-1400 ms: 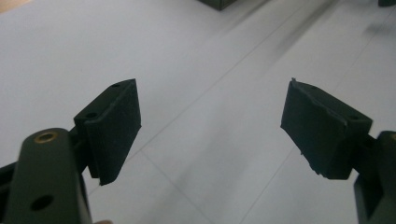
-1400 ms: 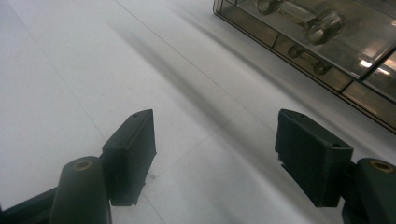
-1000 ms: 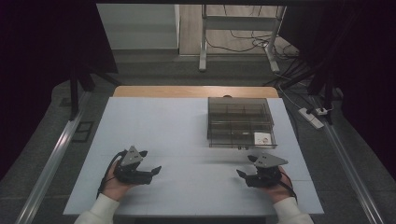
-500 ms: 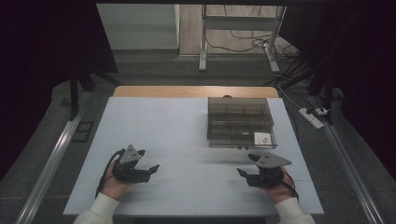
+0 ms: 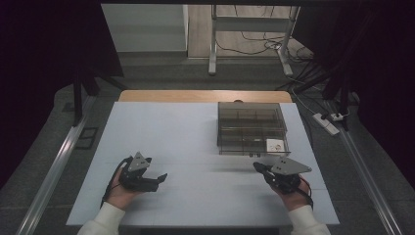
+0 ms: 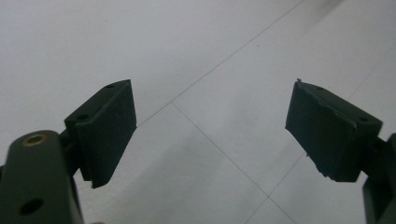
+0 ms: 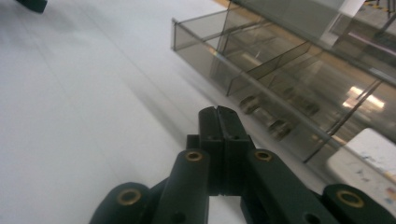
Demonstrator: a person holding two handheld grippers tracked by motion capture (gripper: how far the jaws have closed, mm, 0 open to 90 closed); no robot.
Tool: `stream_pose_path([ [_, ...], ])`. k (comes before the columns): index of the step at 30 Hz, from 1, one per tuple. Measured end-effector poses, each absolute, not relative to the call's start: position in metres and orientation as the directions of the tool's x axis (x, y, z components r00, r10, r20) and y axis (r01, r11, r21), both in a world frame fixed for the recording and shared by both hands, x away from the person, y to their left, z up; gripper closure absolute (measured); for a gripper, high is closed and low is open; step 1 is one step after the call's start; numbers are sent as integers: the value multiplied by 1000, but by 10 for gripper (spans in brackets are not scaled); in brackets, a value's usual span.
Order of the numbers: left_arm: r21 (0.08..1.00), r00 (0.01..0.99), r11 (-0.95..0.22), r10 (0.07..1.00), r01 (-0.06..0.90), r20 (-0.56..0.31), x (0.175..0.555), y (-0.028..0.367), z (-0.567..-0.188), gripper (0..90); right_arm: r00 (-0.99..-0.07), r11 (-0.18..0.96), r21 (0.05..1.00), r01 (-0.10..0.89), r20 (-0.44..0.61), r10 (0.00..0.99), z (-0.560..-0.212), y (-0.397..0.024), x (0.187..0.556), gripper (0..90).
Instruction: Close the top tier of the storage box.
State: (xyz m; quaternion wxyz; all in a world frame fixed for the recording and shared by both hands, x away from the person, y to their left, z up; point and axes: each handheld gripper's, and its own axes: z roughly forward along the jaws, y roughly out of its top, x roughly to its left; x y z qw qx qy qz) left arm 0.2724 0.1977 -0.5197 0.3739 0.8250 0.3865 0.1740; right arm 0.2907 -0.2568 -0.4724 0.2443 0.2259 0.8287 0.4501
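Note:
My left gripper (image 5: 160,177) rests low over the white table (image 5: 195,137) at the near left, held in a person's hand. Its jaws have just been opening; in the left gripper view the left gripper (image 6: 212,112) stands open with only bare table between the pads. My right gripper (image 5: 257,168) is at the near right, just in front of a smoky clear compartment box (image 5: 252,128). Its jaws have just been closing; in the right gripper view the right gripper (image 7: 218,112) is shut with nothing between the pads. The box (image 7: 280,70) lies close ahead.
A small white item (image 5: 275,145) lies in the box's near right compartment, also seen as the white item (image 7: 369,154). The table's far edge is a wooden strip (image 5: 195,96). On the floor to the right lies a power strip (image 5: 327,122).
The right gripper's jaws have come together and that hand has risen slightly. The left gripper's jaws have spread wider; its hand has stayed put.

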Motion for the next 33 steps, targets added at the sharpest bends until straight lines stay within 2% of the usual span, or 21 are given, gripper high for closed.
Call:
stream_pose_path([
  [13,746,636,-413,771,522,-18,275,200,-523,150,-692,472,855,216,-206,692,-475,-272,302,895],
  [33,743,635,-406,772,532,-33,274,201,-524,145,-683,486,845,223,-221,696,-479,-266,313,895],
])
